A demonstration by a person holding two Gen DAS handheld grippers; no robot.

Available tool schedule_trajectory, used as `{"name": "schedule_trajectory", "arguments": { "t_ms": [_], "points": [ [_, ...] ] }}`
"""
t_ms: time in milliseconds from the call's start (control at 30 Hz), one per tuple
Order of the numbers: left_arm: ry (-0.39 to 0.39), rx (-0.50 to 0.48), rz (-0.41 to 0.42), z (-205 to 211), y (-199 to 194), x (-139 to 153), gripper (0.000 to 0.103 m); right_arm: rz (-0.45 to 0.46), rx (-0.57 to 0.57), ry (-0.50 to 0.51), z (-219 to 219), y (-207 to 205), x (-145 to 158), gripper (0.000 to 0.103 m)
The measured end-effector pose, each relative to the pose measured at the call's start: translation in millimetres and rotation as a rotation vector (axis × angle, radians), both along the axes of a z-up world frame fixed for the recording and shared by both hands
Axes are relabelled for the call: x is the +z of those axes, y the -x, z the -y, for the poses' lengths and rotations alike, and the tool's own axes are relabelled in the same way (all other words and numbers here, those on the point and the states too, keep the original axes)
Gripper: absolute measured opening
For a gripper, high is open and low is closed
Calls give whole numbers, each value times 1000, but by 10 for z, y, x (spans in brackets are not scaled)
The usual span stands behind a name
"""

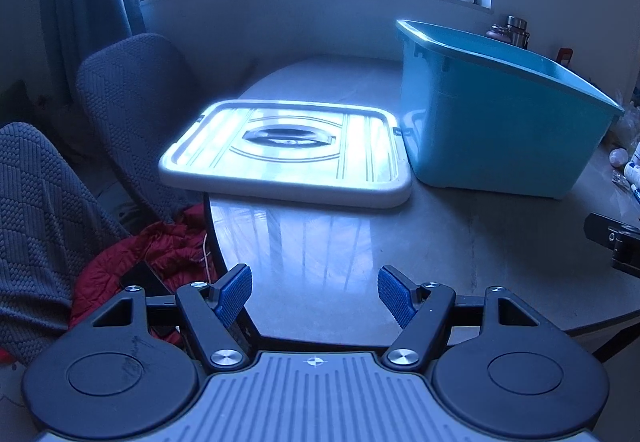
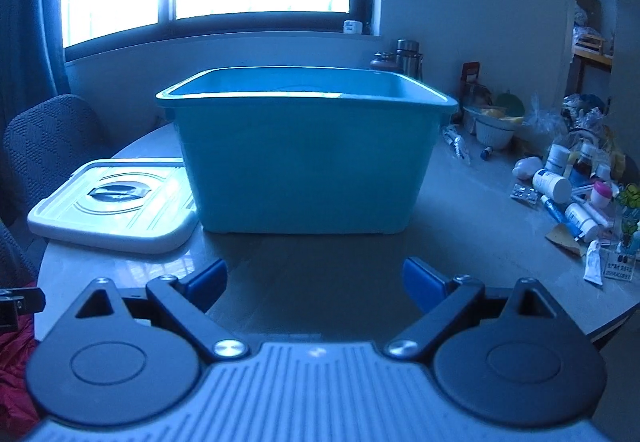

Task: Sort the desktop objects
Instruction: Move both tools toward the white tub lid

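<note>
A blue plastic bin (image 2: 304, 157) stands open on the round table (image 2: 472, 242); it also shows in the left wrist view (image 1: 500, 121). Its white lid (image 1: 288, 153) lies flat to the left of it, overhanging the table edge, and shows in the right wrist view (image 2: 112, 205). A heap of small items (image 2: 576, 189), among them pill bottles, tubes and blister packs, lies at the table's right. My left gripper (image 1: 315, 296) is open and empty over the near table edge. My right gripper (image 2: 315, 284) is open and empty, facing the bin.
Two grey-covered chairs (image 1: 132, 101) stand left of the table, with red cloth (image 1: 160, 254) on the floor below. Thermos flasks (image 2: 408, 55) and bowls (image 2: 494, 121) stand behind the bin by the wall. The other gripper's edge shows at the right (image 1: 616, 242).
</note>
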State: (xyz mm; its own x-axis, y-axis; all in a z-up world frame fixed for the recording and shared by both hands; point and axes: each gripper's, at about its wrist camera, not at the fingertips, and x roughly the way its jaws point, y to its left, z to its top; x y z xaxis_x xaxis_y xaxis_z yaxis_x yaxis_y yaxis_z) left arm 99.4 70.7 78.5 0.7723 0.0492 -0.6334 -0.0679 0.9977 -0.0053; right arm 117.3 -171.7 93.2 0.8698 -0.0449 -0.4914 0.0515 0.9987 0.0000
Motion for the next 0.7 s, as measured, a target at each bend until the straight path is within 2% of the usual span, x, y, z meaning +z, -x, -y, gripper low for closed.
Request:
{"name": "schedule_trajectory", "arguments": {
  "t_ms": [267, 700],
  "points": [
    [-8, -40, -5, -195, -244, 55, 72, -22, -36, -51, -223, -168, 10, 95],
    [-8, -123, -30, -610, -728, 89, 72, -30, -97, -60, -664, -475, 62, 95]
  ]
}}
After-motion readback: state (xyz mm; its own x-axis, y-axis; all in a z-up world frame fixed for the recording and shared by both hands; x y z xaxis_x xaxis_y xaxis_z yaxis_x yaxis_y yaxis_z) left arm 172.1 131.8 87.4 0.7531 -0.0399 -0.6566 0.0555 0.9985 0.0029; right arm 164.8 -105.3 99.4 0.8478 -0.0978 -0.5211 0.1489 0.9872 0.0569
